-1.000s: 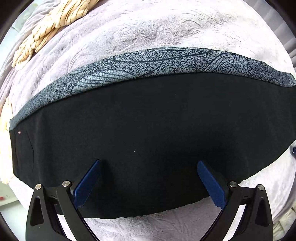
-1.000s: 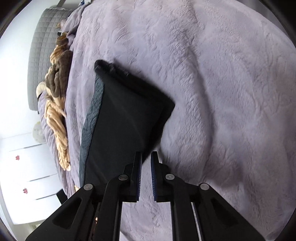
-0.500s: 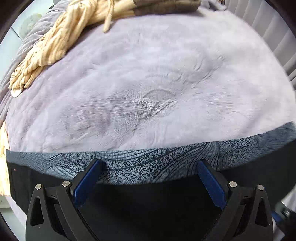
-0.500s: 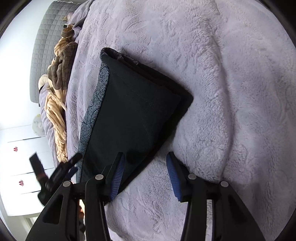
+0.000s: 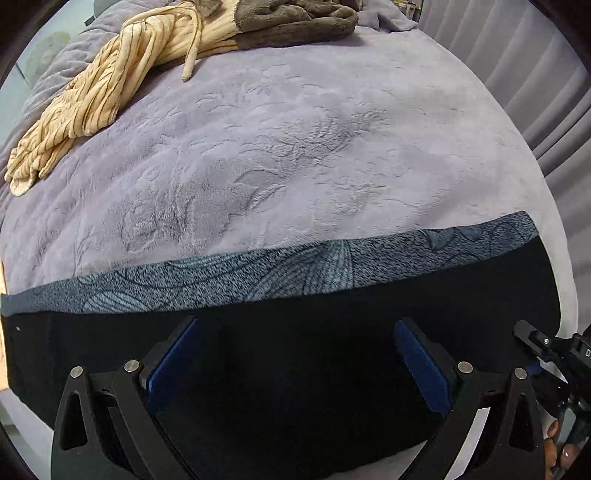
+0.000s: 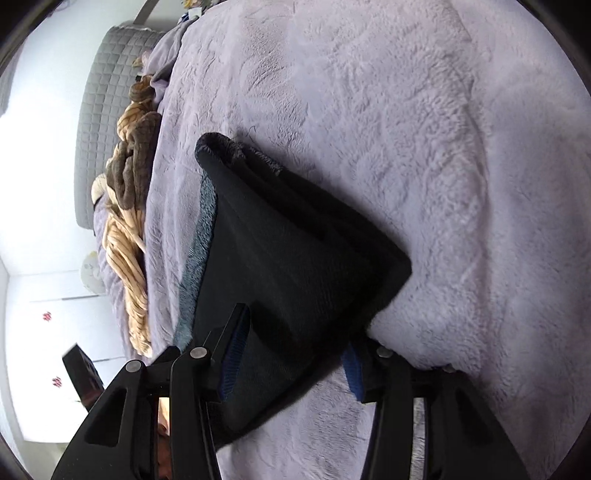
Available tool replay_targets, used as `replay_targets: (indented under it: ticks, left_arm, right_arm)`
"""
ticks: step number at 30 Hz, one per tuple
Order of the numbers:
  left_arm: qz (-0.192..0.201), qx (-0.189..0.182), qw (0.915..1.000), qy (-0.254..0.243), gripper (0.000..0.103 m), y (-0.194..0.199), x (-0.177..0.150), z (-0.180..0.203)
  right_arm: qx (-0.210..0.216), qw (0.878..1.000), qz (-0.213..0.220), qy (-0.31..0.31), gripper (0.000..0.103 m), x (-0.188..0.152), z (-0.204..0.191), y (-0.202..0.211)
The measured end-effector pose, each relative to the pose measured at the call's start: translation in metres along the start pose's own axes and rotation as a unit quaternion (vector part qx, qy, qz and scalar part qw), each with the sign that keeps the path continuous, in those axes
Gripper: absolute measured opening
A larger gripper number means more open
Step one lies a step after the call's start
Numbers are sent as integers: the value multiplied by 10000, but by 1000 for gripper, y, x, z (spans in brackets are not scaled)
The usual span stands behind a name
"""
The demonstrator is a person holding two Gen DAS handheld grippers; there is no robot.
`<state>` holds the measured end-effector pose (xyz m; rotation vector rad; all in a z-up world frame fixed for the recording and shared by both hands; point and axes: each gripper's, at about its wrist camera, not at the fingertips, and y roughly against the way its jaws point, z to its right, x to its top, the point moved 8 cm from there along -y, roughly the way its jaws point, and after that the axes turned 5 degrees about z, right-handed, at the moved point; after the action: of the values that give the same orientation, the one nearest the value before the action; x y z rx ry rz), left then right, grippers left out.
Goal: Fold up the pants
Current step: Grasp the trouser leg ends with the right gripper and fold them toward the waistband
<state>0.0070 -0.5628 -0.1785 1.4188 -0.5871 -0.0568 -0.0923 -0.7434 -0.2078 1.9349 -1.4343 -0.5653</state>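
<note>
The black pants (image 5: pixel 295 339) lie folded in a flat band on the lilac blanket, with a grey patterned layer (image 5: pixel 280 280) showing along the far edge. My left gripper (image 5: pixel 295 354) is open above the black cloth, holding nothing. In the right wrist view the folded pants (image 6: pixel 295 258) lie in several stacked layers. My right gripper (image 6: pixel 293 354) is open, its fingers on either side of the near corner of the fold. The right gripper also shows at the right edge of the left wrist view (image 5: pixel 554 354).
The lilac plush blanket (image 5: pixel 295 147) covers the bed. A cream striped garment (image 5: pixel 110 85) and a brown fleece (image 5: pixel 295 18) lie at the far side. A grey quilted headboard (image 6: pixel 99 110) and white cabinets (image 6: pixel 48 325) stand beyond. Grey curtains (image 5: pixel 535 74) hang at the right.
My right gripper opened from shut and moved over the near corner of the fold. My left gripper stayed open and swung up and forward, so more blanket shows beyond the pants.
</note>
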Motion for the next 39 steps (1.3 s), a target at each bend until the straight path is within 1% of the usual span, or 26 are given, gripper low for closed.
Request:
replay_targets:
  ticks: [1,2,3,4,5,6,8,9,11,12,13,15,18,21,24,27,30,31,32,33,34,35,36,37,38,39]
  left_arm:
    - [8,1,10000,65,103,2,-6,3]
    - [7,59,9999,148,103,-1,-11,4]
    - [-24,82,9997,214,103,-4,-18,8]
    - [-129,93,9995,271,103,-16,-25,9]
    - [-266,116,9993,256,103,-31,-30,5]
    - [-269,177,9994,142,103,-41,-34,6]
    - [-147,296,9994,-57,103,-41,-35,11]
    - [-183,267,9994,-115,103,-38,-36,14]
    - [-307,44,9995,-67,103,-29,-35,12]
    - [-305,-47,9995,-11,103,-24,-34,10]
    - [-234,-165,9996,83,103,-14,-33,4]
    - [-51,-276,9995,139,103,5,-30,-8]
    - [248,-307,9990,185,103,39,-31,-39]
    - [419,-135,9986,308,103,68,-35,-86]
    - [467,148,9973,539,103,88,-47,-143]
    - [344,397,9949,864,103,101,-66,-202]
    - [275,508,9927,1059,103,109,-85,-242]
    - [238,550,9924,1072,103,109,-91,-251]
    - [170,593,9921,1093,103,110,-100,-261]
    - [102,600,9918,1122,103,110,-107,-268]
    - [60,581,9917,1150,103,99,-103,-282]
    - [36,514,9917,1180,103,100,-108,-285]
    - [31,433,9920,1185,103,98,-108,-291]
    - [21,361,9924,1173,103,91,-102,-298]
    - [6,243,9932,1136,103,89,-101,-295]
    - [-10,105,9939,1096,103,85,-97,-292]
  right_arm:
    - [36,10000,10,-31,31,2,-1,2]
    - [100,9999,26,-34,21,3,-4,6]
    - [212,9998,59,30,19,4,-10,13]
    - [257,9995,92,170,16,4,-17,17]
    - [221,9989,114,394,16,3,-25,21]
    - [133,9977,138,648,15,2,-32,24]
    - [4,9940,145,1083,15,0,-47,24]
    - [-47,9915,142,1292,14,-2,-56,23]
    - [-151,9852,216,1696,14,-5,-74,26]
    - [-163,9821,254,1860,14,-7,-85,29]
    - [-162,9798,288,1971,14,-9,-92,31]
    - [-142,9717,367,2330,14,-18,-116,39]
    - [-151,9532,443,2988,14,-42,-157,47]
    - [-152,9318,380,3606,14,-78,-196,44]
    - [-154,9117,199,4100,14,-122,-230,23]
    - [-204,8968,-158,4417,15,-172,-254,-21]
    - [-310,8853,-582,4603,22,-223,-254,-71]
    - [-498,8774,-756,4711,27,-242,-249,-93]
    - [-710,8700,-876,4800,29,-253,-241,-107]
    - [-1153,8538,-988,4980,29,-271,-231,-128]
    - [-1466,8378,-978,5167,33,-280,-226,-135]
    - [-1677,8213,-945,5370,42,-289,-225,-137]
    - [-1677,8123,-899,5513,47,-295,-231,-132]
    - [-1520,8117,-875,5571,57,-301,-237,-123]
    - [-1250,8169,-887,5561,62,-306,-246,-111]
    - [-1020,8235,-899,5508,64,-307,-253,-99]
